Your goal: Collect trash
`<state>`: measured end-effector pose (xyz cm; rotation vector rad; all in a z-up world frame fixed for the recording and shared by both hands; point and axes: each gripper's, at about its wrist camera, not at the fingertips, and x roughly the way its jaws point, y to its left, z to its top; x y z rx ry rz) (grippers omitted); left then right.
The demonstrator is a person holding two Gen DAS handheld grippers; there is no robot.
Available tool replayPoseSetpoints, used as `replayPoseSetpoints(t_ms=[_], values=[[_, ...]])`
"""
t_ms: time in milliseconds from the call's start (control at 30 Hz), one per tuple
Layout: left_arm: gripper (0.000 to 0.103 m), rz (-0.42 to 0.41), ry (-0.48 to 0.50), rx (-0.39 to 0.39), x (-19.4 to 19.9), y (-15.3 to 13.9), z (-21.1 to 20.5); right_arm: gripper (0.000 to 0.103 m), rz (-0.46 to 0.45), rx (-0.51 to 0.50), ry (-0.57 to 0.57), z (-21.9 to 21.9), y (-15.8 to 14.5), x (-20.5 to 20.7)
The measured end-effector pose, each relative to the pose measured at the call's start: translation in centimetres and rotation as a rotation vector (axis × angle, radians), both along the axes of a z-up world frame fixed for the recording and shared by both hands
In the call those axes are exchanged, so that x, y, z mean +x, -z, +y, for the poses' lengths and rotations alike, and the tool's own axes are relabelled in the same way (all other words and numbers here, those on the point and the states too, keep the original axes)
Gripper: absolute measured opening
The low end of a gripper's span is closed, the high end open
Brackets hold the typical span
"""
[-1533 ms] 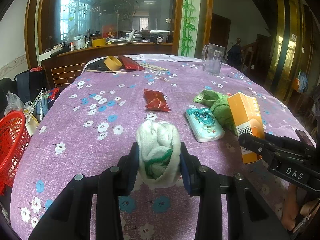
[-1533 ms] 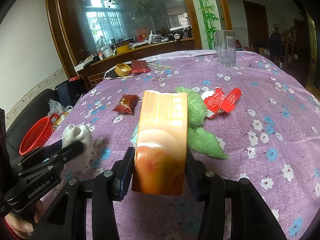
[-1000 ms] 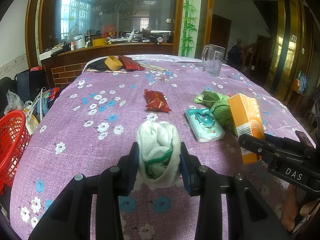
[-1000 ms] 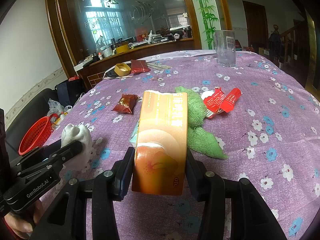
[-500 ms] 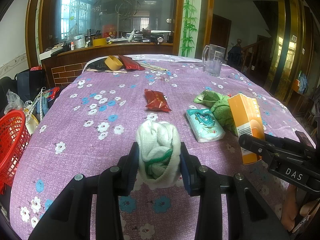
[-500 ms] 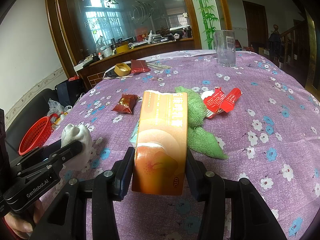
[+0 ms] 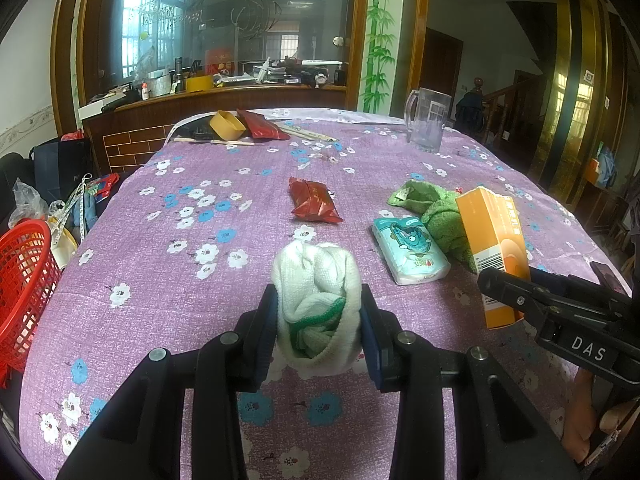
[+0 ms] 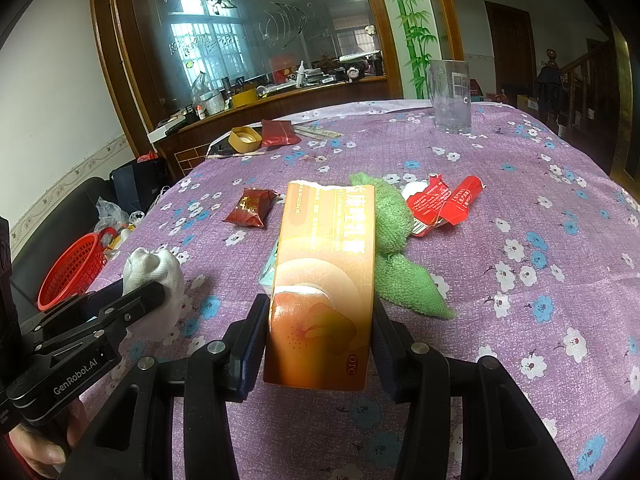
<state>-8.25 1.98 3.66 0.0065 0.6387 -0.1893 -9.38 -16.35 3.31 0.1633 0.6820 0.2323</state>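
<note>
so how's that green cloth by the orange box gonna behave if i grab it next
The green cloth lies crumpled in soft folds, so it will probably droop from the pads rather than hold shape. It looks light. It touches the red wrapper, so it may drag that along.

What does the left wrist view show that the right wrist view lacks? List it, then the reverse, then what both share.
Left wrist only: the tissue pack lying flat in full view.
Right wrist only: the torn red wrapper behind the green cloth.
Both: the left gripper shut on the white cloth, the right gripper shut on the orange box, the red basket.
</note>
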Motion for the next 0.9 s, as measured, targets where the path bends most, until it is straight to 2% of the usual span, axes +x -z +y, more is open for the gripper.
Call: replayPoseSetpoints(t_ms=[900], values=[[0.036, 0.01, -0.01, 0.019, 0.23, 0.25, -0.16, 0.051, 0.008, -0.001, 0.013, -0.29, 0.19, 0.19]])
